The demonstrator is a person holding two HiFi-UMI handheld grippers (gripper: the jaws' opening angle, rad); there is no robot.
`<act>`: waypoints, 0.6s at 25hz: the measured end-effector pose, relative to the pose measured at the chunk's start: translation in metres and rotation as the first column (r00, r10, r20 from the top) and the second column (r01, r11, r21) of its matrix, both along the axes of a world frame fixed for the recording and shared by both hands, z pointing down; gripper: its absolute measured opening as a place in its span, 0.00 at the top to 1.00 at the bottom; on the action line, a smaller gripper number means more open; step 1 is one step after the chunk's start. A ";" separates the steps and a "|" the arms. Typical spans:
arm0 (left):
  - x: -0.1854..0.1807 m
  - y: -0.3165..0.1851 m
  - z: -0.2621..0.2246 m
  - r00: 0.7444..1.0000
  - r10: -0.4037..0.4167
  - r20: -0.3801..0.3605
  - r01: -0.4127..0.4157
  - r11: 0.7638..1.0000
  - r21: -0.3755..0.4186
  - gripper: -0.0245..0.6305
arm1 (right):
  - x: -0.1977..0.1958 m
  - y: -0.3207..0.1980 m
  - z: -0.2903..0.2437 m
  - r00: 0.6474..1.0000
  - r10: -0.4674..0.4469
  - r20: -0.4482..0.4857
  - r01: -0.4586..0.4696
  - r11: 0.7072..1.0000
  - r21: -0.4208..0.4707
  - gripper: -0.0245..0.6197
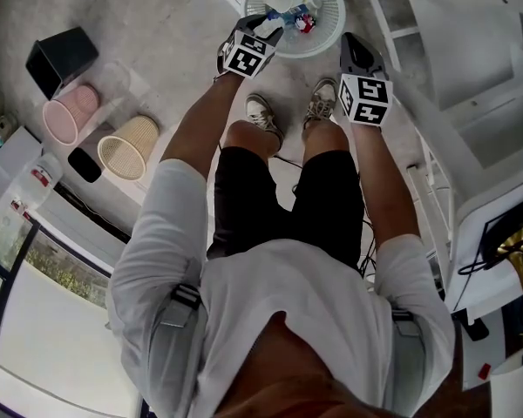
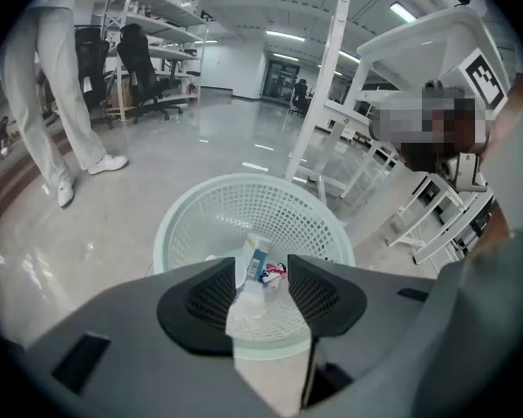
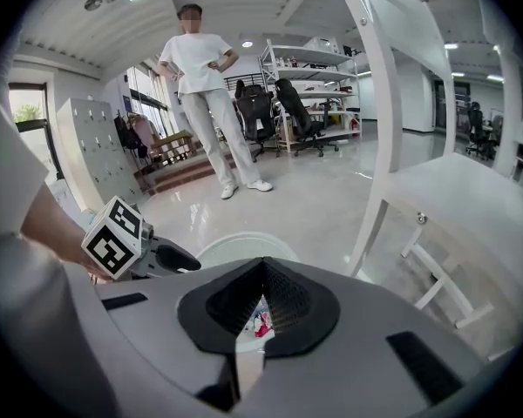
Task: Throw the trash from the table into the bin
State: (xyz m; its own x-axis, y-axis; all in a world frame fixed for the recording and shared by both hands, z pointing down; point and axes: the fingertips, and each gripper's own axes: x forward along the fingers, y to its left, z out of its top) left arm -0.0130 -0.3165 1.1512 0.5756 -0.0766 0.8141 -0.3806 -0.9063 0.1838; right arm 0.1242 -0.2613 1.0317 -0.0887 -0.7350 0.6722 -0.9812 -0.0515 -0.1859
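Note:
A pale green lattice bin (image 1: 327, 37) stands on the floor just beyond my feet. Inside it lie a blue-and-white carton (image 1: 294, 14), a red wrapper (image 1: 306, 25) and white scraps. My left gripper (image 1: 267, 28) hangs over the bin's near left rim, jaws apart. In the left gripper view a pale crumpled scrap (image 2: 247, 308) shows in the gap of the left gripper (image 2: 261, 266), and the pads do not press on it. The bin (image 2: 200, 212) lies right below. My right gripper (image 1: 349, 42) hovers at the bin's right rim, shut and empty; the right gripper (image 3: 263, 266) looks down at the red wrapper (image 3: 263, 324).
A white table frame (image 1: 471, 77) stands close on the right. On the left floor lie a black bin (image 1: 61, 57), a pink basket (image 1: 70, 113) and a beige basket (image 1: 128, 146). A person (image 3: 205, 103) stands farther off, with office chairs (image 3: 292, 103) and shelves behind.

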 end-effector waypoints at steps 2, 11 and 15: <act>-0.004 0.001 -0.006 1.000 -0.007 0.004 0.007 1.000 0.005 0.70 | -0.001 0.001 -0.007 1.000 -0.002 -0.002 0.002 1.000 0.000 0.95; -0.015 -0.027 -0.109 0.987 -0.131 -0.091 0.138 0.988 0.066 0.70 | -0.012 -0.006 -0.075 1.000 -0.018 -0.019 0.018 0.999 0.028 0.95; -0.024 -0.045 -0.169 0.974 -0.166 -0.151 0.182 0.978 0.103 0.70 | -0.018 -0.014 -0.119 0.999 -0.019 -0.031 0.021 0.998 0.052 0.95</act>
